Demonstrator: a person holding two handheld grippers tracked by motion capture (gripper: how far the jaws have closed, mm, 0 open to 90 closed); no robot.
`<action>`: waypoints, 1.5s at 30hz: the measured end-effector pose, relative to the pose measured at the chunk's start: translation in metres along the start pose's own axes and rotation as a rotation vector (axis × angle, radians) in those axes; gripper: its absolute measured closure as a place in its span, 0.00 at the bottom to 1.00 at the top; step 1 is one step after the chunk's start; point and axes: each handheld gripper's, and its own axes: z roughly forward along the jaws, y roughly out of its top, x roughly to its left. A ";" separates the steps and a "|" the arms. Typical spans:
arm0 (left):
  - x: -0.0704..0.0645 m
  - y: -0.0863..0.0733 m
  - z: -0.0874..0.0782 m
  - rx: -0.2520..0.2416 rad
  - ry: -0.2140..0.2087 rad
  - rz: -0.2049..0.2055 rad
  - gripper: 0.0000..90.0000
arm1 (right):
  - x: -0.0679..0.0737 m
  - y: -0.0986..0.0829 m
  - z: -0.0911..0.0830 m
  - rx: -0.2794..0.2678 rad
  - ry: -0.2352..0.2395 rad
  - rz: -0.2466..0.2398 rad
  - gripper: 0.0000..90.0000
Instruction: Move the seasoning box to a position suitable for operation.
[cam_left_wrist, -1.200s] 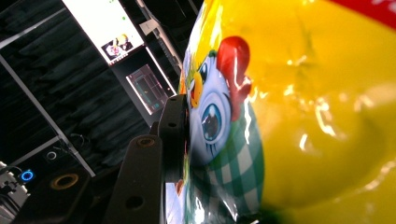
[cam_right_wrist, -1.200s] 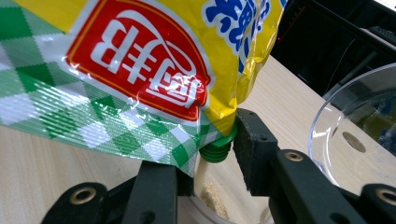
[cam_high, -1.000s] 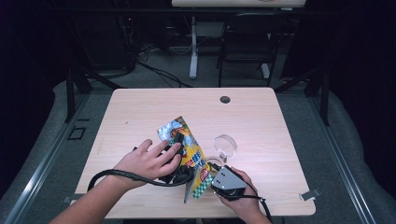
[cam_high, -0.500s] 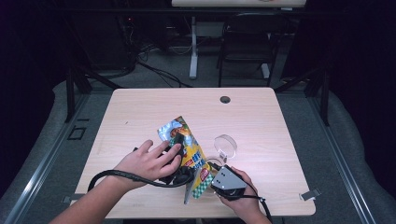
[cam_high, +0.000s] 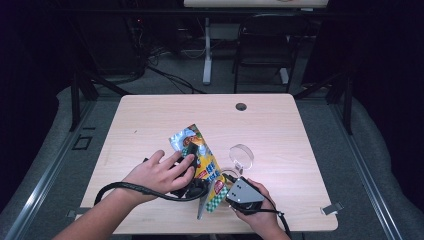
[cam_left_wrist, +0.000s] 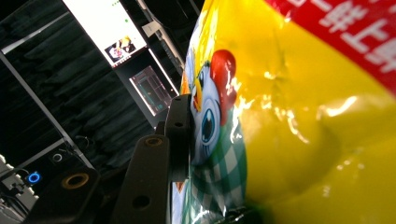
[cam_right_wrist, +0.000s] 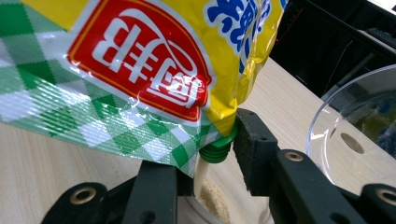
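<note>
Fingertips first: from the high view, my left gripper (cam_high: 191, 150) lies across a yellow seasoning pouch (cam_high: 206, 167), its black jaw pressed to the bag's upper half, with my left hand (cam_high: 159, 175) spread over the body of the tool. That pouch sits tilted at the table's (cam_high: 150, 120) near middle, silver end toward 11 o'clock and checked green end toward 5 o'clock. My right gripper (cam_high: 226, 194) meets the pouch's lower end at about 5 o'clock of it, my right hand (cam_high: 260, 212) wrapped beneath. At 2 o'clock of that gripper a clear plastic cup (cam_high: 241, 156) stands just beside the pouch. A small dark grommet (cam_high: 241, 106) sits far off toward 12 o'clock.

Left gripper view: one black finger (cam_left_wrist: 180, 135) lies flat against the pouch's (cam_left_wrist: 299, 121) printed cartoon chicken (cam_left_wrist: 212, 102), the yellow film bulging away to 3 o'clock. The jaws are clamped on the bag, though the other one is hidden behind the film.

Right gripper view: the pouch (cam_right_wrist: 154, 70) hangs at 12 o'clock above my two black fingers (cam_right_wrist: 254, 147), which stand apart either side of its green spout (cam_right_wrist: 215, 150). The right one touches the spout; the left sits under the checked corner. Pale powder (cam_right_wrist: 203, 175) runs down from the spout between them into a container whose contents show at 6 o'clock. A clear plastic cup (cam_right_wrist: 355, 126) curves in at 3 o'clock.
</note>
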 end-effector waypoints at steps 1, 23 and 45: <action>0.001 0.000 0.000 0.001 0.002 0.005 0.78 | 0.000 0.000 0.000 0.000 0.000 0.000 0.78; 0.001 0.001 -0.001 0.001 -0.004 0.016 0.81 | 0.000 0.000 0.000 -0.001 -0.001 -0.004 0.78; 0.006 0.003 -0.003 -0.006 0.001 0.018 0.82 | -0.002 0.000 -0.002 -0.010 0.010 0.023 0.78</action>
